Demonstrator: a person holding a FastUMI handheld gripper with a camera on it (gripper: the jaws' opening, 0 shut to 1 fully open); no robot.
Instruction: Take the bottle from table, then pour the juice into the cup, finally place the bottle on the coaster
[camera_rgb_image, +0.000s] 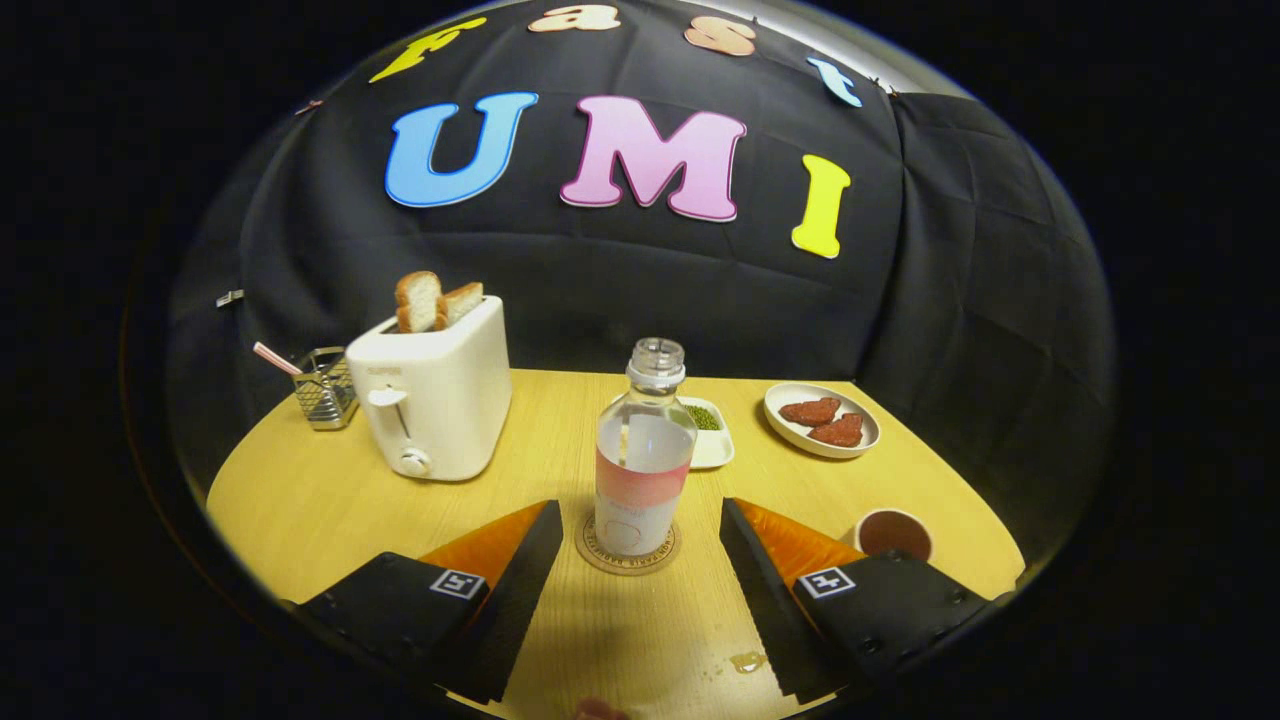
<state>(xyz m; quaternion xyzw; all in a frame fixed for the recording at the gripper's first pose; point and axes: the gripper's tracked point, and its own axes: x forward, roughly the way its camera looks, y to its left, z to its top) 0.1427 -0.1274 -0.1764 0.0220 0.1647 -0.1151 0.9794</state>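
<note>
While the table carries many things, the toaster with two bread slices is the biggest, to the left. The gripper has its fingers spread wide, touching nothing. The bottle stands upright and uncapped on the coaster, just ahead, between the tips. The cup with dark liquid sits to the right of the right finger.

I judge the task is nearly finished. If the gripper swings sideways when pulling back, a finger could knock the open bottle or the cup. The bottle's label, the coaster's ring of writing and the toaster's mark are too small to read.
</note>
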